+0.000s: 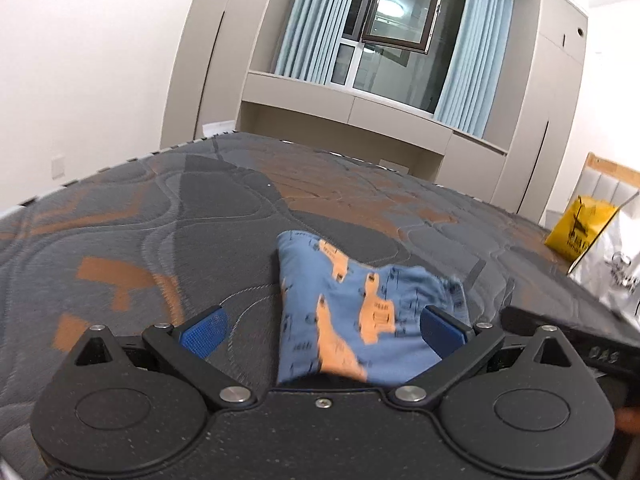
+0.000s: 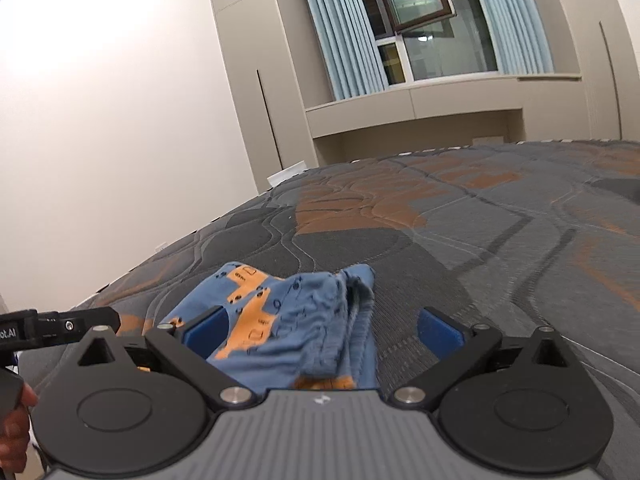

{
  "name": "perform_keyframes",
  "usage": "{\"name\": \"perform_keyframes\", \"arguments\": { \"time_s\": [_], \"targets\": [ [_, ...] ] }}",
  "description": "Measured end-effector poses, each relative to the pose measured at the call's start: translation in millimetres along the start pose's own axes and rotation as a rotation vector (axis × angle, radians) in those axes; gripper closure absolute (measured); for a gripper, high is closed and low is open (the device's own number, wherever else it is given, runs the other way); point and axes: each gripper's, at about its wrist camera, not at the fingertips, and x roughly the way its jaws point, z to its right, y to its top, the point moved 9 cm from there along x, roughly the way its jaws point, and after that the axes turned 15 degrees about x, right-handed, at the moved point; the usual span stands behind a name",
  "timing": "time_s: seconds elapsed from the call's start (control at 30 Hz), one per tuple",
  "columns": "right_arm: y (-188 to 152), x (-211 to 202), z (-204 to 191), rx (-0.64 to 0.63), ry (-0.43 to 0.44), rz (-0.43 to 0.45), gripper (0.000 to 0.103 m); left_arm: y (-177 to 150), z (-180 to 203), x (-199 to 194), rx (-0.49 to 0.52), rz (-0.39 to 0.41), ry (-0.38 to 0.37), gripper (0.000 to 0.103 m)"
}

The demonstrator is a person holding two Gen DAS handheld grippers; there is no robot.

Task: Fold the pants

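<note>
Far left, the mattress (image 1: 120, 216) runs bare to its piped edge by the white wall. The left tongs (image 1: 322, 330) stand wide apart, clamped on nothing. The folded blue pants (image 1: 352, 312) with orange print lie flat on the mattress between both tools, near its front edge. The right tongs (image 2: 322, 328) gape too, free of cloth. Rightward, open quilted surface stretches on; a yellow bag (image 1: 580, 228) sits at the far right edge.
</note>
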Motion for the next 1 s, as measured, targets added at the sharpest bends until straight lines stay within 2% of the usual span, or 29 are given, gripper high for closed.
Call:
{"name": "perform_keyframes", "arguments": {
  "time_s": [0.17, 0.47, 0.7, 1.0],
  "targets": [
    [-23.3, -46.9, -0.3, -0.043, -0.002, 0.035, 0.0, -32.9, 5.9, -28.6, 0.044, -0.009, 0.01, 0.001],
    [-62.9, -108.8, 4.7, -0.021, -0.034, 0.071, 0.0, -72.5, 5.0, -77.8, 0.026, 0.007, 0.05, 0.001],
    [-77.9, -132.2, 6.5, -0.002, -0.058, 0.08, 0.0, -81.6, 6.6, -103.2, 0.052, 0.01, 0.063, 0.001],
    [-81.4, -142.3, -3.7, -0.03, -0.052, 0.085, 0.0, -81.3, 7.6, -113.1, 0.048, 0.017, 0.055, 0.001]
  ]
}}
